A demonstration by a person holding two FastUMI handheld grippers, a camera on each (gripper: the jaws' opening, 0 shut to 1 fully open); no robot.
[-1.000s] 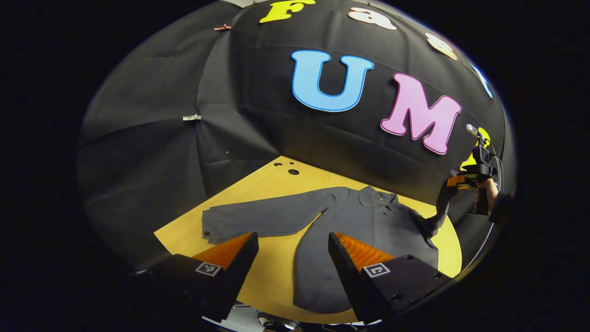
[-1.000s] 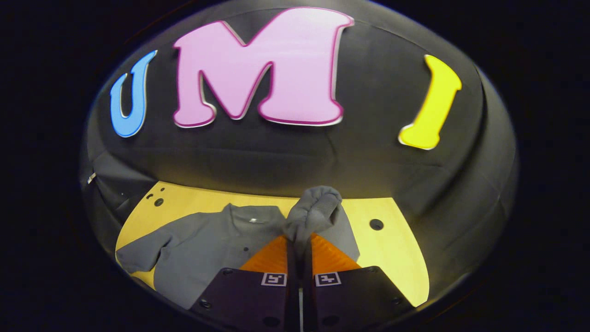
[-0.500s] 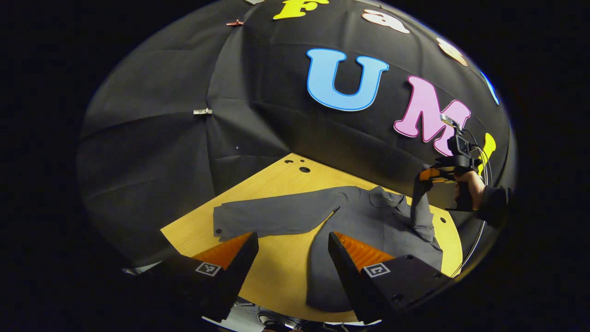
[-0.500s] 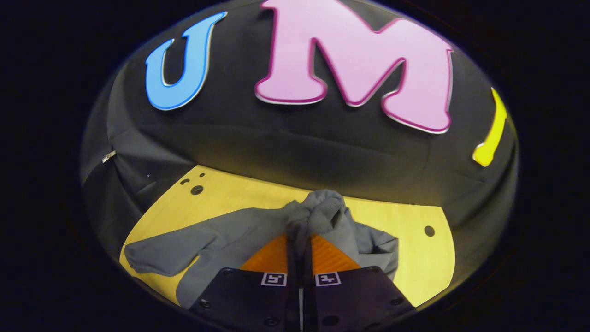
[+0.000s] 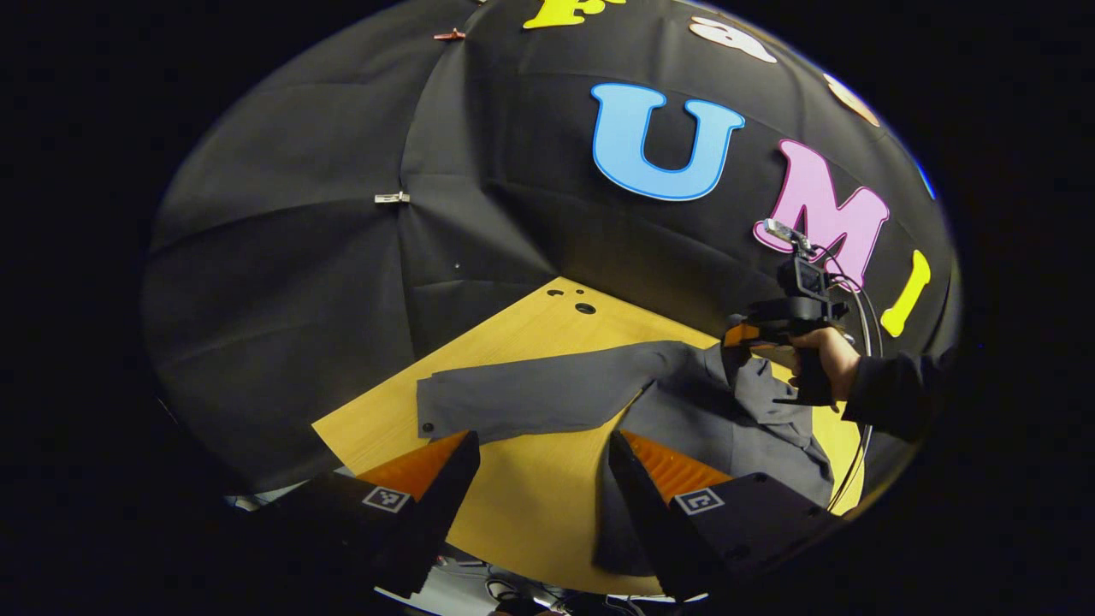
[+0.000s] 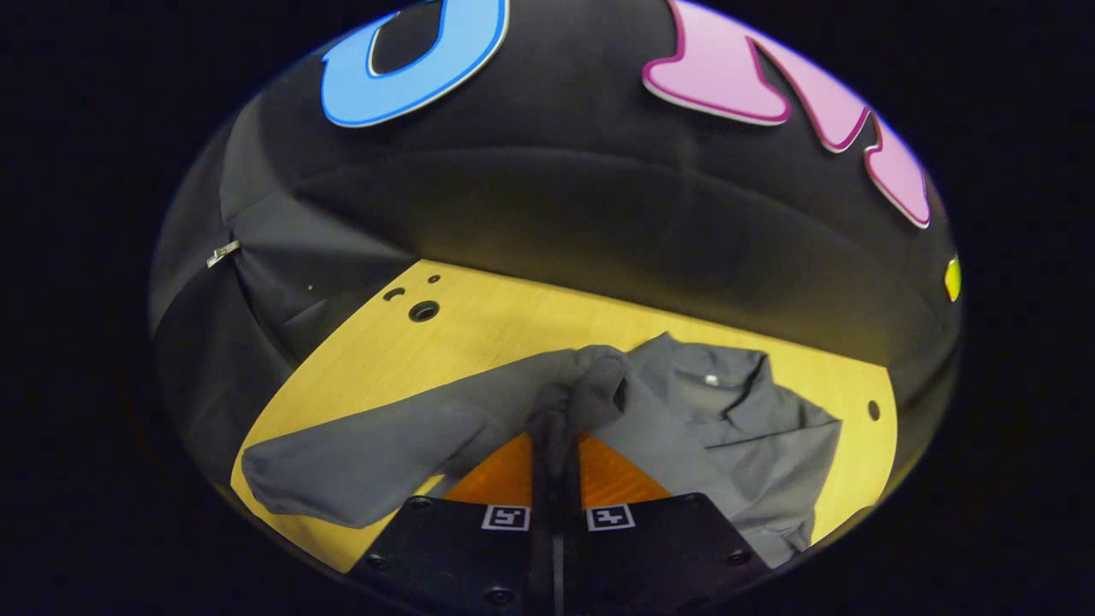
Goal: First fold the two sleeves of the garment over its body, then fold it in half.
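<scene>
Left gripper view
Left gripper (image 5: 541, 458): fingers wide apart, nothing between them, hanging above the near edge of the table (image 5: 522, 329).
Shirt (image 5: 684, 411): grey, lying on the table; body at right, collar toward the wall.
Left sleeve (image 5: 530, 395): stretched flat out to the left, cuff near the table's left edge.
Right gripper (image 5: 742, 334): farther off at right, held by a hand (image 5: 819, 352) in a dark sleeve, above the shirt's upper body; a bunch of grey cloth hangs from its tips.
Cable (image 5: 860, 359): runs down behind that hand.

Right gripper view
Right gripper (image 6: 556, 445): fingers pressed together on a fold of grey cloth.
Right sleeve (image 6: 590, 389): bunched up out of the fingers, raised over the shirt's body.
Shirt (image 6: 736, 428): collar and chest to the right of the fingers, wrinkled; left sleeve (image 6: 368, 458) lies out to the left on the table (image 6: 479, 325).
Holes (image 6: 423, 310): a few in the tabletop's far left corner.
</scene>
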